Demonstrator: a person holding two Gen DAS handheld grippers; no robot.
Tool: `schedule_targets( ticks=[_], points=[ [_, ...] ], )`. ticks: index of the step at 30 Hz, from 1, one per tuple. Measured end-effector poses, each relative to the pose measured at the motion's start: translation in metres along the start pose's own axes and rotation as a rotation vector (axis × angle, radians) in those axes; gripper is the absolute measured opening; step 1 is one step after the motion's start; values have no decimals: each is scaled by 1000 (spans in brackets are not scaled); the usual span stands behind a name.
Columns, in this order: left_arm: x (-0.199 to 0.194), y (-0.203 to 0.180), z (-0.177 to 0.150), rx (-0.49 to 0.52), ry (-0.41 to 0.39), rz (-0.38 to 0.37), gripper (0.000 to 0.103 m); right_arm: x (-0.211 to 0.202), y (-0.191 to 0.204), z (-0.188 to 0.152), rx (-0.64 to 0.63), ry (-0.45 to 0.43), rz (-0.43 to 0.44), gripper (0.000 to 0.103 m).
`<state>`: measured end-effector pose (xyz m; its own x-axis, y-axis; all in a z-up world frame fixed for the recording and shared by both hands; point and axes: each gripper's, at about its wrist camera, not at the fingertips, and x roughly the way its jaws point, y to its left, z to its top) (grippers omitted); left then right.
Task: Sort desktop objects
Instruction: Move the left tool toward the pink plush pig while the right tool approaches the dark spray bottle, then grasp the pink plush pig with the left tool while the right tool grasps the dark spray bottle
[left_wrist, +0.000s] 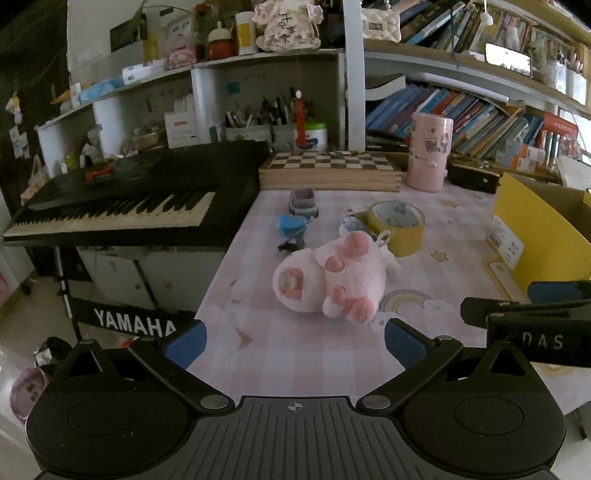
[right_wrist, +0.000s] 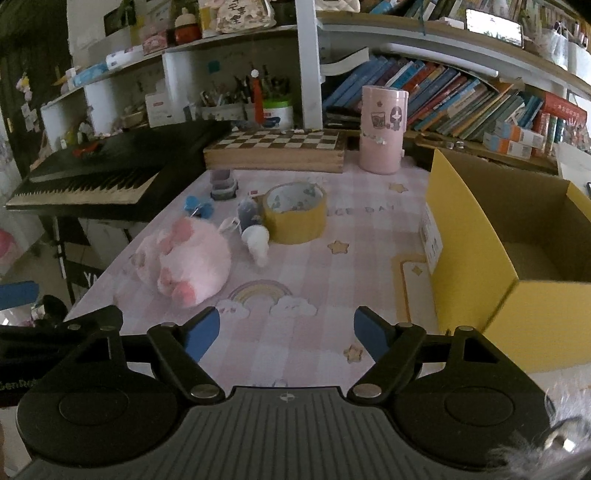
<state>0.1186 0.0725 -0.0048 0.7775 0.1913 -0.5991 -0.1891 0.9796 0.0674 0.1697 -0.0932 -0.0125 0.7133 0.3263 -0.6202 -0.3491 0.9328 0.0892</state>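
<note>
A pink plush toy (left_wrist: 328, 278) lies on the pink checked tablecloth (left_wrist: 288, 365), just ahead of my open, empty left gripper (left_wrist: 293, 341). Behind it are a yellow tape roll (left_wrist: 397, 227), a blue clip (left_wrist: 291, 225), a small toy car (left_wrist: 303, 201) and a small white figure, partly hidden. In the right wrist view the plush (right_wrist: 184, 260) is ahead-left of my open, empty right gripper (right_wrist: 286, 332); the tape roll (right_wrist: 295, 214), a white figure (right_wrist: 256, 240) and a grey figure (right_wrist: 247, 212) lie beyond. An open yellow cardboard box (right_wrist: 476, 221) stands at the right.
A black Yamaha keyboard (left_wrist: 122, 199) stands off the table's left edge. A chessboard box (left_wrist: 328, 170) and a pink canister (left_wrist: 428, 151) stand at the back. Shelves of books and pen holders rise behind. The right gripper's body (left_wrist: 535, 325) shows at right in the left wrist view.
</note>
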Motion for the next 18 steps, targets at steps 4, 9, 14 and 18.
schedule_targets(
  ticks=[4,9,14,18],
  points=[
    [11,-4,7,19,6,1,103,14,-6,11,11,-2,8,79],
    [28,-7,17,38,26,2,103,33,-11,23,23,9,17,79],
    [48,-11,26,60,49,-11,103,49,-12,38,23,-8,32,79],
    [63,-16,33,83,64,-29,103,64,-14,49,23,-2,43,79]
  ],
)
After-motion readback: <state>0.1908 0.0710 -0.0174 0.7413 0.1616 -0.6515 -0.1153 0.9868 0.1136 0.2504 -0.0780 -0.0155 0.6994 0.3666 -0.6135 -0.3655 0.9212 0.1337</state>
